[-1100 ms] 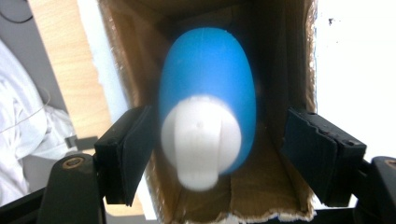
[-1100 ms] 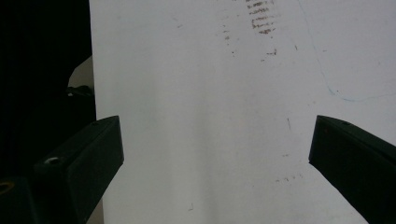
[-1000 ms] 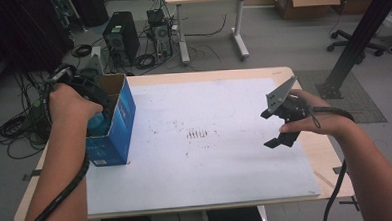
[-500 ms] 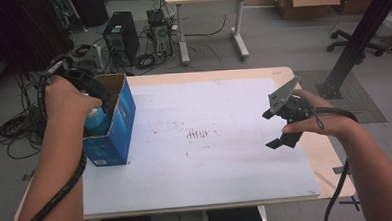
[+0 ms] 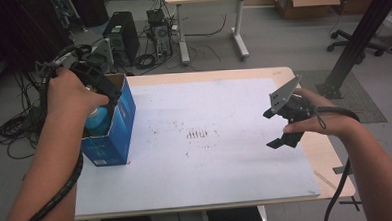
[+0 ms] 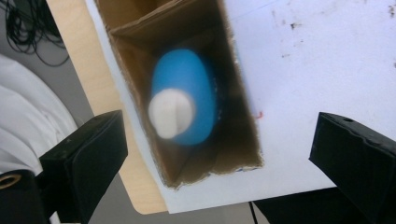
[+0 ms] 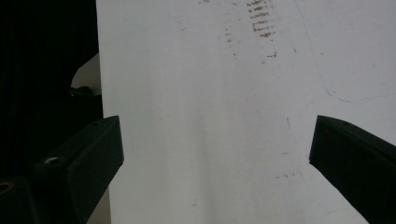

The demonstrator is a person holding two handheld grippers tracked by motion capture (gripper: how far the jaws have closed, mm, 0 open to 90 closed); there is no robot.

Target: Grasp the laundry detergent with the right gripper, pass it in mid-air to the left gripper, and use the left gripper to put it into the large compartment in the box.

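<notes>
Left gripper [image 6: 219, 158] hangs over the blue box [image 5: 115, 129] at the table's 9 o'clock edge, jaws wide, pointing down. Blue bottle [image 6: 184, 95] stands inside the box, white cap up, untouched. Right gripper [image 5: 281, 128] hovers at 3 o'clock above the white sheet [image 5: 211, 165], jaws wide, empty. Open room between them.

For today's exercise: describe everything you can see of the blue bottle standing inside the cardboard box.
The blue bottle is oval in cross-section, smooth and plastic-looking, with a white cap on top. It stands upright inside the open blue cardboard box at the table's left edge, its top below the box rim. The picture is slightly blurred, so no label can be read. The left claw hangs directly above it with jaws wide apart, not touching it. Brown inner box walls surround it closely.
</notes>
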